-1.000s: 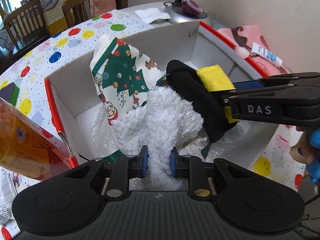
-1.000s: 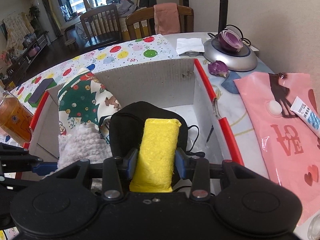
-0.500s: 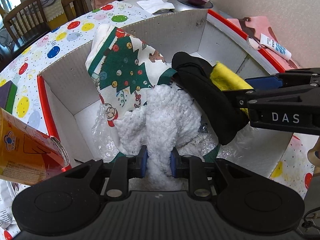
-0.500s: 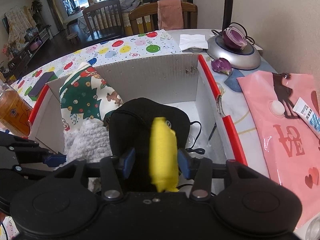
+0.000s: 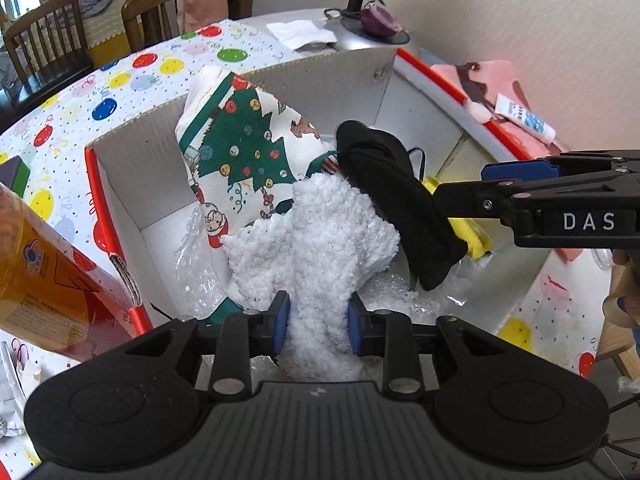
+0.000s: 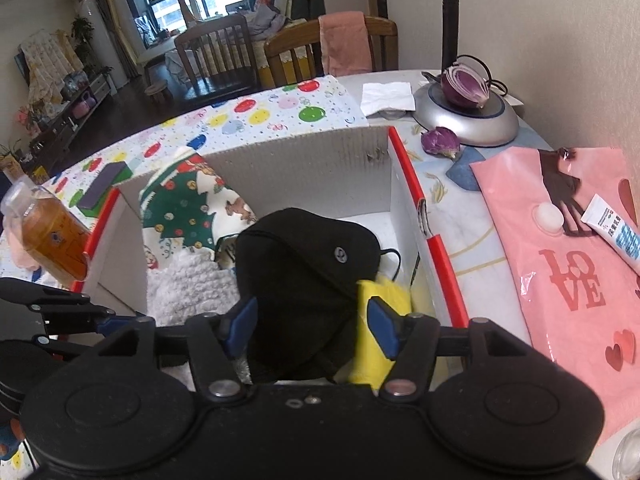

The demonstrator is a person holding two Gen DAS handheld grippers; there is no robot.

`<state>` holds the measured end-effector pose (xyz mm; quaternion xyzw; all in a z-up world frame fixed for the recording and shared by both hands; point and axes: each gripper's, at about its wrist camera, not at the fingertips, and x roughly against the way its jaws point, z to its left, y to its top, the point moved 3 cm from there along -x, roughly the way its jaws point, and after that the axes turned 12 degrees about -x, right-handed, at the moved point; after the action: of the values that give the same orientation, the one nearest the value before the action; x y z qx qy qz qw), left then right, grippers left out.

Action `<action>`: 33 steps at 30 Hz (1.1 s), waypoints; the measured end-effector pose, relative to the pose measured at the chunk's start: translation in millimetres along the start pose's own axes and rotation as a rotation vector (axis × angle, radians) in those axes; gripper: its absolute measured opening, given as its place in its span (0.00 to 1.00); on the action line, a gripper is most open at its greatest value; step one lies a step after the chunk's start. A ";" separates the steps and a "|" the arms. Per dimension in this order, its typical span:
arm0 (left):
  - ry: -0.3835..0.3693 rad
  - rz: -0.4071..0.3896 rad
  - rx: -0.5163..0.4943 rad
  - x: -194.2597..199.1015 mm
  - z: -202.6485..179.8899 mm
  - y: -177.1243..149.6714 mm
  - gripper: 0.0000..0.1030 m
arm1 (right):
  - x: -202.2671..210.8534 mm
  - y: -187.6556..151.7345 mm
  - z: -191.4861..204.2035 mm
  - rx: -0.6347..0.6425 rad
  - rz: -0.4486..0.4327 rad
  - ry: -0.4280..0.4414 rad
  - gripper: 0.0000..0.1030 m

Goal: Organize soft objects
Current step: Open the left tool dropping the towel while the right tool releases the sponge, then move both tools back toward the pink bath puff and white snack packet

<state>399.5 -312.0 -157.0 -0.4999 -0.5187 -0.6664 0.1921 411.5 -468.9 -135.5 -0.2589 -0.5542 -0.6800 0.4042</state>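
Since a second ago both sets of jaws have spread: the yellow cloth (image 6: pixel 374 344), then pinched upright in the middle of the right gripper (image 6: pixel 314 322), now leans against that gripper's right-hand pad at the lower centre of the right wrist view, and the black mask (image 6: pixel 304 264) fills the gap between the pads. The right jaws are opening, about half spread; the left pad looks clear of the mask, and whether the right pad still presses the yellow cloth I cannot tell. In the left wrist view the left gripper (image 5: pixel 318 322) sits at the lower centre with the white fluffy cloth (image 5: pixel 316 248) running up between its blue pads; its jaws are opening too, still fairly narrow, the pile brushing both pads. All of these lie inside the white cardboard box (image 5: pixel 132 168) with red edges. The Christmas-tree fabric (image 5: pixel 240 148) stands against the box's far-left wall, above and left of the fluffy cloth, while the mask drapes to the fluffy cloth's right, touching it. The right gripper's arm crosses the right edge of the frame above the yellow cloth. An amber bottle (image 6: pixel 52 228) stands outside the box at the left
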 end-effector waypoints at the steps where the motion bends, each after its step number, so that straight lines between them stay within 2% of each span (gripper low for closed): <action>1: -0.010 -0.011 -0.004 2.1 -1.0 -0.3 0.40 | 2.2 -0.3 0.6 0.002 -0.002 0.005 0.60; 3: -0.032 -0.036 -0.020 7.7 -5.7 0.2 0.59 | 6.5 0.1 1.8 0.005 -0.008 0.012 0.61; 5: -0.021 -0.052 -0.046 14.0 -12.3 1.2 0.65 | 11.7 -0.2 3.4 0.007 -0.018 0.018 0.61; 13: -0.029 -0.166 -0.071 55.9 -17.6 -1.6 0.65 | 48.1 1.2 11.0 -0.007 -0.079 0.062 0.65; 17: 0.003 -0.233 -0.058 84.6 -9.0 -6.0 0.65 | 69.8 0.9 21.2 -0.006 -0.118 0.089 0.67; 21: 0.018 -0.284 -0.017 112.4 6.2 -12.9 0.65 | 90.9 -1.3 36.0 0.005 -0.162 0.110 0.72; 26: 0.052 -0.334 0.055 145.2 28.9 -26.5 0.65 | 109.8 -7.1 57.6 -0.009 -0.192 0.148 0.73; 33: 0.084 -0.412 0.104 193.3 59.3 -52.6 0.65 | 129.6 -20.5 103.0 0.018 -0.228 0.184 0.75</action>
<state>304.0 -188.5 -18.2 -0.3446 -0.6350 -0.6843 0.0988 314.7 -402.6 -17.1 -0.1271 -0.5469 -0.7373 0.3757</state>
